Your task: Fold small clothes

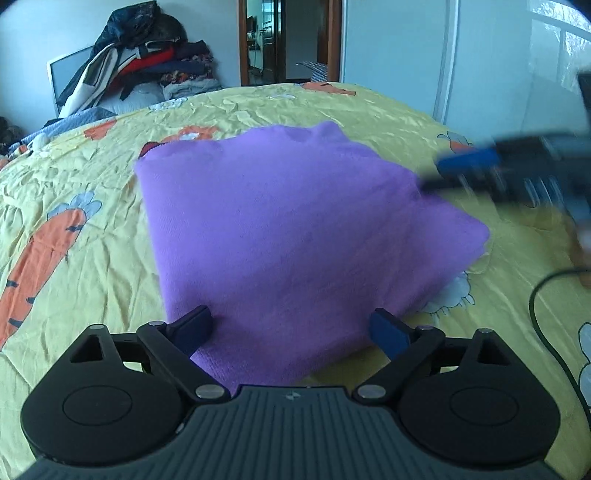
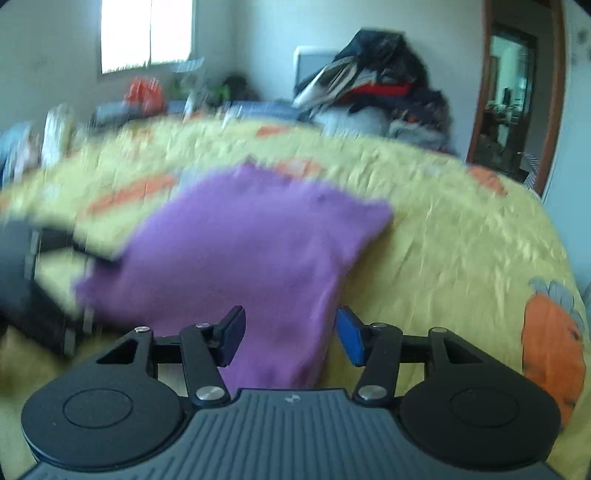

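Observation:
A folded purple cloth point(image 1: 288, 229) lies on the yellow carrot-print bedsheet point(image 1: 74, 184). My left gripper point(image 1: 291, 326) is open, its fingers wide apart over the cloth's near edge, holding nothing. The right gripper appears blurred in the left wrist view point(image 1: 480, 166) at the cloth's right corner. In the right wrist view the purple cloth point(image 2: 240, 258) lies ahead, motion-blurred, and my right gripper point(image 2: 291, 334) is open and empty above its near end. The left gripper shows as a dark blur point(image 2: 37, 266) at the cloth's left.
A heap of clothes point(image 1: 147, 62) is piled at the bed's far left. A doorway point(image 1: 288, 40) stands behind the bed. A black cable point(image 1: 546, 325) runs across the sheet at the right. A window point(image 2: 147, 33) is in the far wall.

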Tool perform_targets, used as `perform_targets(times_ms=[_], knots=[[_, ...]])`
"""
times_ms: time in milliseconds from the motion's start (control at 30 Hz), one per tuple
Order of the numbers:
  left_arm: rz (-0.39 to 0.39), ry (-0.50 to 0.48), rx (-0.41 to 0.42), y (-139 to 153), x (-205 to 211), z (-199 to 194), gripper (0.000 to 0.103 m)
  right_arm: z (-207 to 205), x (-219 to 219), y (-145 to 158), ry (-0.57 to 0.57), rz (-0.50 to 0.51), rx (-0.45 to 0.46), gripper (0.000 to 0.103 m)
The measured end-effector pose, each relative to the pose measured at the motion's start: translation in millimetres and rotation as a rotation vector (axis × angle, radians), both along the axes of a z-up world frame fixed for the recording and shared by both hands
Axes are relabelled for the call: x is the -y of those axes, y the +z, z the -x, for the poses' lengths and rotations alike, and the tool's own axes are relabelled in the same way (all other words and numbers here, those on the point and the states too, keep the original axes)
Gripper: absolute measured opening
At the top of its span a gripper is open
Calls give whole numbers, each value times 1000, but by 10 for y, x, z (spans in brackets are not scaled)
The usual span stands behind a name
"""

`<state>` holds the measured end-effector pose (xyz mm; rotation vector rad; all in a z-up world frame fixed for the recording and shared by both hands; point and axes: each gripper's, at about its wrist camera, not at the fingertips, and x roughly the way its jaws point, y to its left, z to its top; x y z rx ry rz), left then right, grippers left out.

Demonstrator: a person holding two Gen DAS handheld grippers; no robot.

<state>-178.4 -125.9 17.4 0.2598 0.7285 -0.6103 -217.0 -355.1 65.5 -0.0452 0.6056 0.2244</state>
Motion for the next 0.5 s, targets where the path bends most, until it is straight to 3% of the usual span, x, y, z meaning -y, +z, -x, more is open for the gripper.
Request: perform_targets(times_ms=[100, 167, 200, 233, 267, 333, 400, 500], knots=[[-8, 6, 10, -27, -19, 58, 99, -381, 38, 40, -36, -49, 53, 54], [-24, 12, 11, -62, -28, 84, 103, -644, 58, -45, 3, -113, 14, 51], [-36, 11, 14, -90, -32, 97, 103, -794, 42, -138, 25, -108, -38, 47], [-27, 13, 21, -100, -56, 112, 103, -934, 4, -254, 7, -20, -79, 53], [-21, 18, 18, -104, -81, 114, 103, -1014, 52, -322, 10, 4, -63, 56], [-23, 25, 9, -93, -108, 106, 103, -1116, 287, -285, -32, -139, -91, 55], [-9, 48, -26, -91, -147, 59, 103, -1112, 301, -165, -63, -113, -34, 54], [45, 55, -62, 8, -229, -6, 96, -1187, 283, -31, -40, -195, -6, 54]])
